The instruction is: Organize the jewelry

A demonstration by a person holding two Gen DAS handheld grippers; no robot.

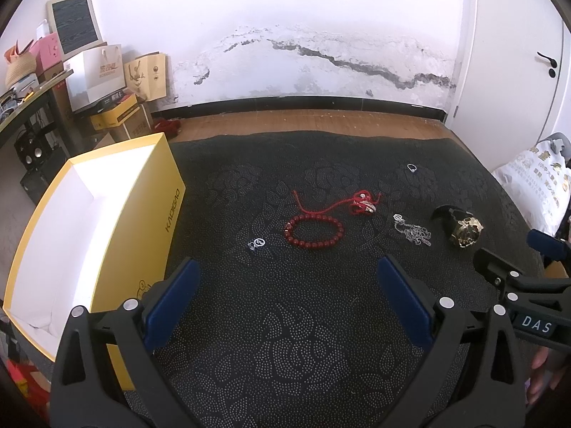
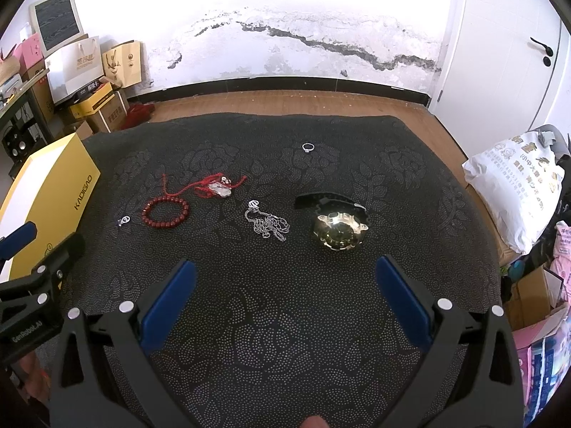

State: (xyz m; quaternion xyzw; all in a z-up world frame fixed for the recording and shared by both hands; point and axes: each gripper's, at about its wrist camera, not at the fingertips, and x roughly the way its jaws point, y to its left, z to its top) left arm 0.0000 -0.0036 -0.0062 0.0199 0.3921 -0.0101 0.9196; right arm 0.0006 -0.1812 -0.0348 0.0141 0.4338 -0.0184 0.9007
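Observation:
On the dark patterned cloth (image 1: 285, 339) lie a red bead bracelet (image 1: 313, 230), a red cord with a pendant (image 1: 360, 204), a silver chain (image 1: 414, 231), a gold watch with a black strap (image 1: 464, 230), a small silver ring (image 1: 411, 167) and a small silver charm (image 1: 257, 243). An open yellow box (image 1: 171, 192) with a white inside stands at the left. My left gripper (image 1: 287, 274) is open and empty, short of the bracelet. My right gripper (image 2: 285, 274) is open and empty, short of the chain (image 2: 267, 222) and watch (image 2: 339, 230).
The cloth's far edge meets a wooden floor (image 1: 303, 121) and a cracked white wall. Stacked boxes and bags (image 1: 107, 82) stand at the back left. A white printed sack (image 2: 517, 185) lies to the right. A white door (image 2: 517, 53) is at the far right.

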